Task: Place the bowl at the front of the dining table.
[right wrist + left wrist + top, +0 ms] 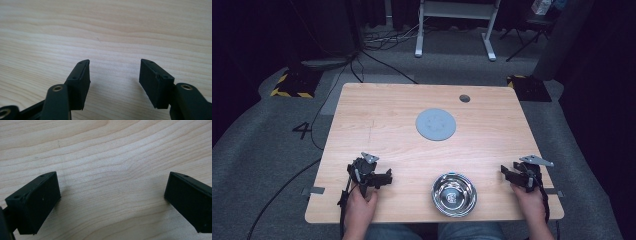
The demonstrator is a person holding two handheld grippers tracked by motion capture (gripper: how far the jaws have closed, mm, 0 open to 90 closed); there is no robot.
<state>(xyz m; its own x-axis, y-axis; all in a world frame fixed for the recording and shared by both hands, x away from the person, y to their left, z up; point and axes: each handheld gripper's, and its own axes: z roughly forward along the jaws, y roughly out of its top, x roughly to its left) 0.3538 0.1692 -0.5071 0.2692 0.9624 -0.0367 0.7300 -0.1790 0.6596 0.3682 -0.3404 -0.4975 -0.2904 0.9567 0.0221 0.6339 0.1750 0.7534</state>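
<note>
The steel bowl (pixel 454 194) stood untouched at the near table (pixel 377 125) edge between the left gripper (pixel 384 178) and right gripper (pixel 507 173), both with jaws apart and empty, so the work had probably not begun.

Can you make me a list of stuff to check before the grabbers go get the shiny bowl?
1. Left gripper jaws apart, nothing between them: ok.
2. Right gripper jaws apart, nothing between them: ok.
3. Shiny metal bowl upright on the table, near the front edge: ok.
4. Bowl lies between the two grippers, touched by neither: ok.
5. Grey round disc sits farther back, out of the way: ok.
6. Whether something is inside the bowl: cannot tell, reflections.
</note>
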